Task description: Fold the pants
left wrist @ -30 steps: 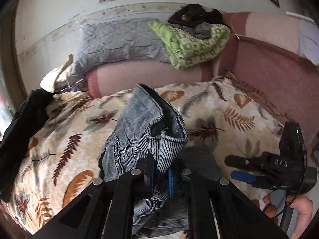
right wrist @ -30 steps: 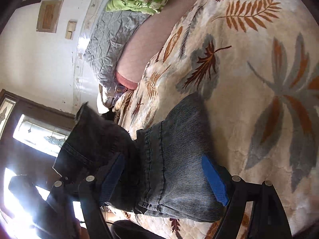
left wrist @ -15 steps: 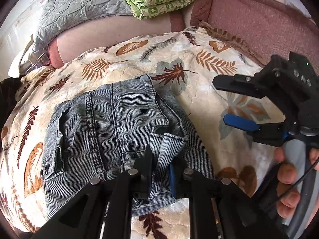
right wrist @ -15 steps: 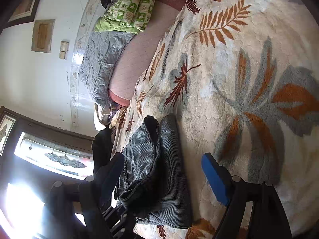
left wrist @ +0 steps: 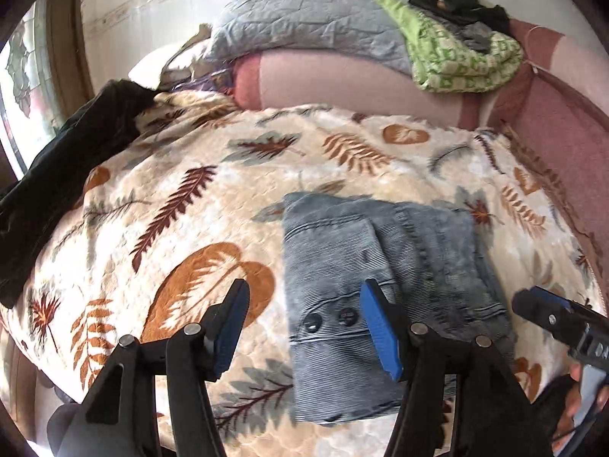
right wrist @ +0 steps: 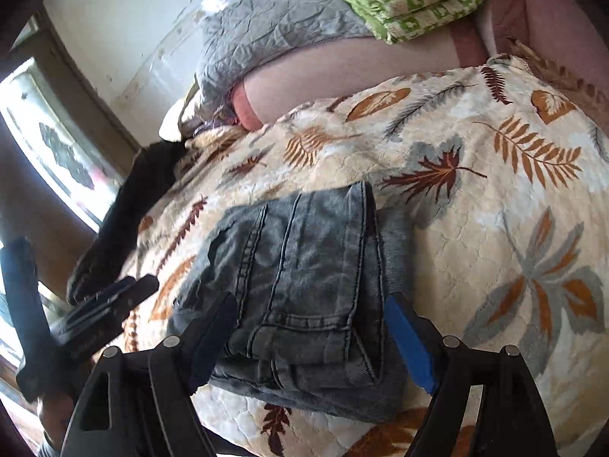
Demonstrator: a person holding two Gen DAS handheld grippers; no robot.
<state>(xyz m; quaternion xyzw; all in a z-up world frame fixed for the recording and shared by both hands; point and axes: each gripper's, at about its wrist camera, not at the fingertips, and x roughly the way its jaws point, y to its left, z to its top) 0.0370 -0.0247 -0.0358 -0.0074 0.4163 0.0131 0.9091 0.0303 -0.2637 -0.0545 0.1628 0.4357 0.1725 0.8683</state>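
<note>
Two hand-held grippers, both w/ jaws spread and holding nothing, hang over the folded pants (left wrist: 384, 266), which lie flat on the leaf-print blanket (left wrist: 182, 205) covering the bed.

Key relation: pants sit directly ahead of and beneath the right hand-held gripper (right wrist: 308, 339); in the right wrist view the bundle lies between its blue pads (right wrist: 411, 342) w/o visible contact. From the left hand-held gripper (left wrist: 304, 327) the pants lie fwd and to the right; only its right pad overlaps the bundle's near-left edge. Right side judged nearer and better centred. Long axis of the bundle runs roughly away from both cameras, toward the quilted grey cushion (left wrist: 304, 23) at the bed's far side.

Materials/shapes: pants = grey-blue washed denim, fine ribbed weave, double-stitched seams, two dark buttons (left wrist: 329, 318) near the closest edge; compact rectangle, several layers thick, top flap slightly askew. Blanket = plush, quilted, cream w/ rust and grey leaves. Beyond the pants: green patterned cloth (left wrist: 456, 53) on the pinkish bolster; a dark garment (left wrist: 68, 160) left of the pants at the blanket's edge.

Judgement: fold looks near complete; any remaining move is likely a flattening or squaring touch.
</note>
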